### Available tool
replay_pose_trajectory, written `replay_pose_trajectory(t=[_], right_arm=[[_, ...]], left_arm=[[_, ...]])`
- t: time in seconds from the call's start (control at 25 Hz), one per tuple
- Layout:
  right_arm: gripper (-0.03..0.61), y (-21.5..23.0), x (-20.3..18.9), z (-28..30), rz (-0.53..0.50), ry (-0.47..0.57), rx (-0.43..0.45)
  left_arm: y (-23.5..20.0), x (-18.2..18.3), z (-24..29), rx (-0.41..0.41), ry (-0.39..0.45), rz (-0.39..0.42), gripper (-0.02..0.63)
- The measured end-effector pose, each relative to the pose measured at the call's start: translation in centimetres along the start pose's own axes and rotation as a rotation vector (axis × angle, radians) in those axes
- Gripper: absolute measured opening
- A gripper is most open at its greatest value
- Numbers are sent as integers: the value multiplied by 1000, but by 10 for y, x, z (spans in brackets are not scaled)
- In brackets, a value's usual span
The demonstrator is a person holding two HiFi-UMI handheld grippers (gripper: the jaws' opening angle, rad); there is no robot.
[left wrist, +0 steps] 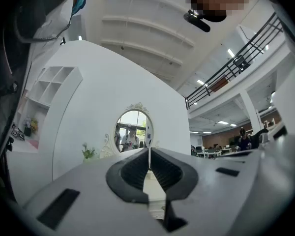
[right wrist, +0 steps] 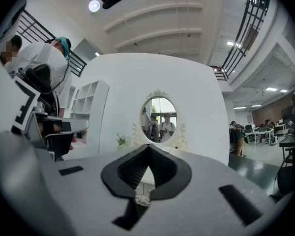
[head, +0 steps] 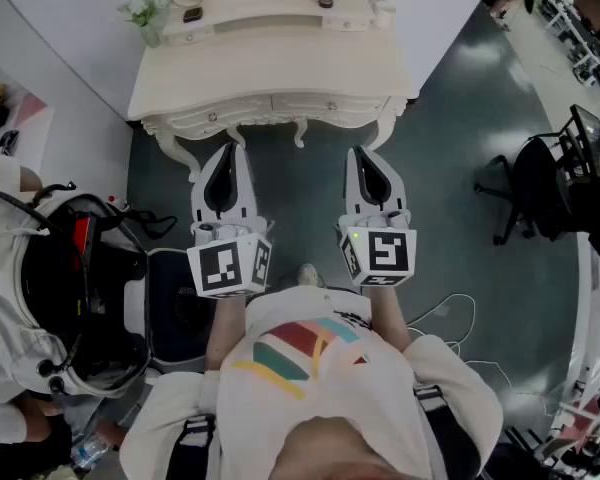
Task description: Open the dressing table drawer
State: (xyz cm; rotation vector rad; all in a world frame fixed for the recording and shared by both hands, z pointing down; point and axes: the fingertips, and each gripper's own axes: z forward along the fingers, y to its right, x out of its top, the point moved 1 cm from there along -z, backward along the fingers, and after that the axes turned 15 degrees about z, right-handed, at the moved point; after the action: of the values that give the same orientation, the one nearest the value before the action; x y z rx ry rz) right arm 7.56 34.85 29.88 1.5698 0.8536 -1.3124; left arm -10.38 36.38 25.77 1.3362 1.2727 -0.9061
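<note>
grey floor (head: 450, 168) under one cream dressing table (head: 270, 76); two grippers, left gripper (head: 230, 151) and right gripper (head: 363, 154), jaws together

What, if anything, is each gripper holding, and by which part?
Nothing is held. The left gripper and the right gripper both have their jaws together with nothing between them, and both are short of the dressing table.

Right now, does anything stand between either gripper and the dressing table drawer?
Nothing visible does. The left gripper and the right gripper, jaws together, point toward the drawer front, and only floor shows under the gap between them. The office chair stands well off to the right.
</note>
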Motion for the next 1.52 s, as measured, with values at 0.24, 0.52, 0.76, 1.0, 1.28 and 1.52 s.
replay_pose_trajectory(t=[0.24, 0.52, 0.76, 1.0, 1.28, 1.52], right_arm=[[0, 1, -3, 21, 8, -18, 6], [0, 7, -7, 13, 6, -26, 8], [0, 17, -3, 19, 77, -3, 51], [0, 23, -5, 27, 82, -19, 82], [0, 31, -3, 35, 85, -19, 86], [0, 48, 0, 38, 66, 5, 52]], left_arm=[[-3, -6, 20, -10, -16, 7, 12], [4, -7, 12, 8, -18, 10, 12], [6, -8, 19, 30, -20, 24, 12], [1, -9, 21, 78, -36, 37, 12], [-11, -11, 34, 114, -37, 47, 12], [-14, -15, 57, 100, 38, 43, 12]])
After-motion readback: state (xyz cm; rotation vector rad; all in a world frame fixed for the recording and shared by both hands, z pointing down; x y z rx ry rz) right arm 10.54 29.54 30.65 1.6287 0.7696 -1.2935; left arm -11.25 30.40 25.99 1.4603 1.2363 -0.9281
